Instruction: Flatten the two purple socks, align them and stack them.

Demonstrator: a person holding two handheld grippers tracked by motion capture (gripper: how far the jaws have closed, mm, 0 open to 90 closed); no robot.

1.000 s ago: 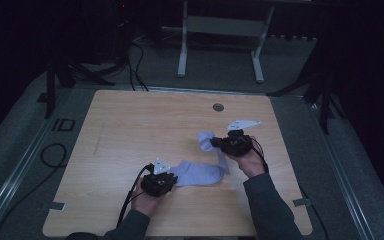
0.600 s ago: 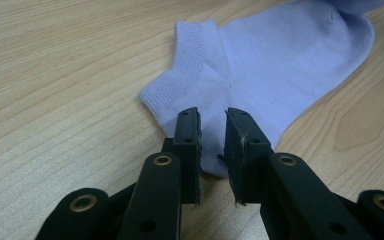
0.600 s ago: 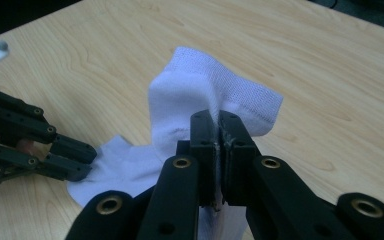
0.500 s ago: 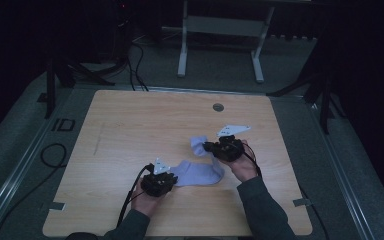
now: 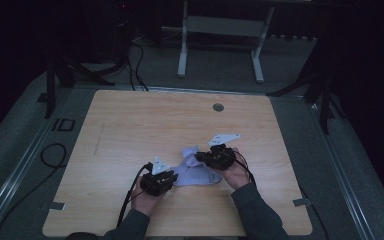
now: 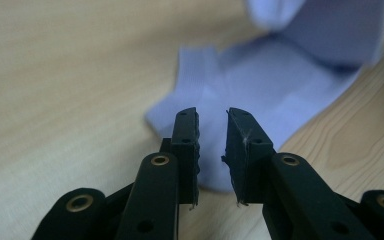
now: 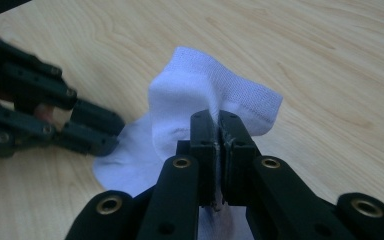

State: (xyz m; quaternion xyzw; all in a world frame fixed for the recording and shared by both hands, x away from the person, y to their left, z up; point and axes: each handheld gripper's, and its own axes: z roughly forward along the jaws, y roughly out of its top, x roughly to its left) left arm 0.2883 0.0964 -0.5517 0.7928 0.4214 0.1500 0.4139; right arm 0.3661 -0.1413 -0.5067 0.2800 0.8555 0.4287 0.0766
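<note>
- A pale lavender sock [image 5: 192, 172], soft and rumpled, is lying on the wooden table [image 5: 130, 130] near its front edge, between the two hands.
- Its long axis is running left to right, the right end folded upward.
- The right gripper [image 7: 219, 125] is pinching that raised end tight.
- The left gripper [image 6: 212, 150] is resting slightly parted over the other end, gripping nothing.

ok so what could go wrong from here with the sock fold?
1. The right gripper pinches just a small bunch of the sock near its edge; the fabric could slip out mid-fold.
2. The left gripper has a gap between its jaws, so that end may drag across the table.
</note>
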